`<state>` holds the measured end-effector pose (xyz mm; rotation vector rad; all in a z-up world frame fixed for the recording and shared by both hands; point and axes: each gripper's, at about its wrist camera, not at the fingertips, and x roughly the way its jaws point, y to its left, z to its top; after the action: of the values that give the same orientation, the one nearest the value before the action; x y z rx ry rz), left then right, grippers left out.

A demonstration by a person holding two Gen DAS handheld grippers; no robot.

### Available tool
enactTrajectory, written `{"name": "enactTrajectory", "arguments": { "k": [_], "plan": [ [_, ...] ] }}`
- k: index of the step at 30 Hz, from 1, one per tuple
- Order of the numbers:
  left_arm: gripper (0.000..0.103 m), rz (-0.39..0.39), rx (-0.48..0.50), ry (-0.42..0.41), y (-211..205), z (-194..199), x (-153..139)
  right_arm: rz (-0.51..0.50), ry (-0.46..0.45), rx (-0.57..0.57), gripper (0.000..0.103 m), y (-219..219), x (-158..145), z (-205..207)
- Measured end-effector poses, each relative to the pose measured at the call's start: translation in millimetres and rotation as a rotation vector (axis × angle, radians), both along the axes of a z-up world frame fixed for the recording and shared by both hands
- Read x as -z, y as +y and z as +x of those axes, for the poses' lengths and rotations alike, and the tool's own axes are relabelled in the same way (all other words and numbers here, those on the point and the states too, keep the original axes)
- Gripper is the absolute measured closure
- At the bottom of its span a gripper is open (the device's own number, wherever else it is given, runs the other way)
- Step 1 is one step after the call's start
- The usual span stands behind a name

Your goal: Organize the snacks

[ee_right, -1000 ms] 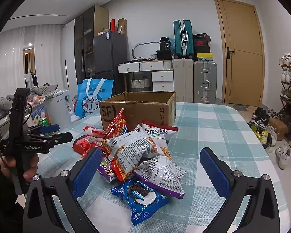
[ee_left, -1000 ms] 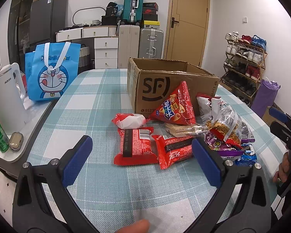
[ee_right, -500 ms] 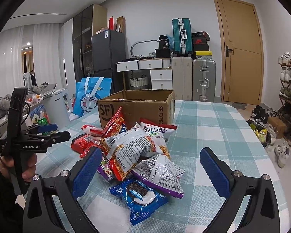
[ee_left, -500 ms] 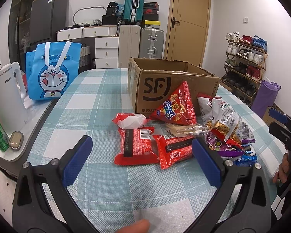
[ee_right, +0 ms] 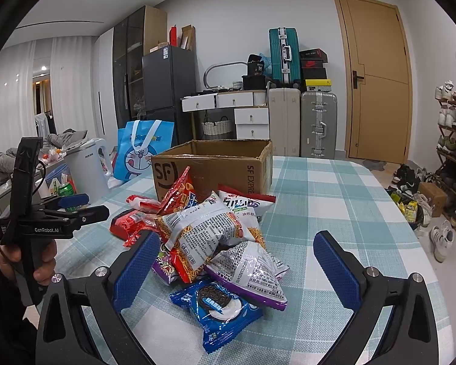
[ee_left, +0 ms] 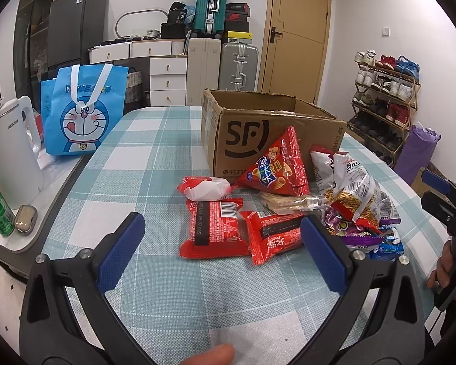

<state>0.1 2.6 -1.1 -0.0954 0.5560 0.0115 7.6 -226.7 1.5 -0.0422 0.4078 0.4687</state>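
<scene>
Nothing packed yet: both hand-held grippers, left [ee_left: 219,240] and right [ee_right: 235,258], hanging released, crinkly foil snack packets [ee_right: 209,234] piling ahead, brown cardboard box [ee_right: 215,167] waiting beyond

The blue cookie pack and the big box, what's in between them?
In the right wrist view, a heap of snack bags lies between the blue cookie pack and the cardboard box.
</scene>
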Motion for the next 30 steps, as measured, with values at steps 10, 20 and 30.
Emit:
{"name": "enactTrajectory", "arguments": {
  "k": [10, 20, 30],
  "plan": [
    [0.001, -0.001, -0.001, 0.0, 0, 0, 0, -0.004, 0.001, 0.002, 0.0, 0, 1, 0],
    [0.001, -0.001, 0.0, 0.003, 0, 0, 0, -0.01, 0.011, 0.002, 0.0, 1, 4, 1],
    [0.001, -0.001, 0.002, 0.005, 2, 1, 1, -0.04, 0.06, 0.018, 0.0, 8, 10, 14]
  ]
}}
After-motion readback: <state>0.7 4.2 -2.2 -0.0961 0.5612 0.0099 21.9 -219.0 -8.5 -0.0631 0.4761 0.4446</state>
